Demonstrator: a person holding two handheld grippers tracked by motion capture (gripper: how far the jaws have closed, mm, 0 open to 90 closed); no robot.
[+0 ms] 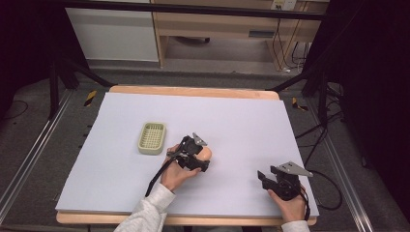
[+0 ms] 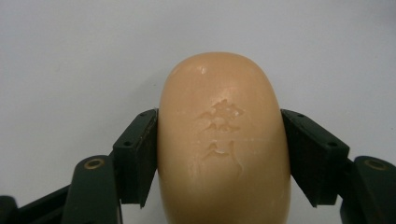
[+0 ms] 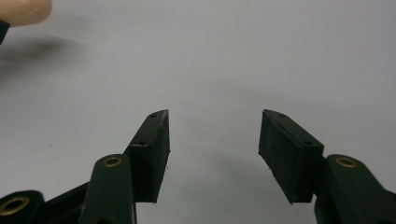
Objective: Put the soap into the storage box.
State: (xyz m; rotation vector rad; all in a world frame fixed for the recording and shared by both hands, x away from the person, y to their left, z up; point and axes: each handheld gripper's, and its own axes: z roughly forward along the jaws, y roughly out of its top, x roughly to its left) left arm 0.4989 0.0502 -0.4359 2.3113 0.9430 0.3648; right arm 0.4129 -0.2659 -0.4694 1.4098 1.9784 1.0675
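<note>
The left gripper point(image 2: 219, 154) was clamped on the tan soap bar point(image 2: 223, 140), held just above the table point(image 1: 241, 121). Carrying was judged under way; next, a move left to the green soap dish point(image 1: 152, 137) was called for. The right gripper point(image 3: 214, 149), empty with a gap between its jaws, was rested apart.

a wooden table point(image 1: 193, 90) carries a pale grey-white sheet point(image 1: 241, 121) over nearly all its top — on the sheet, left of middle, lies a small green slotted tray point(image 1: 152, 137).
</note>
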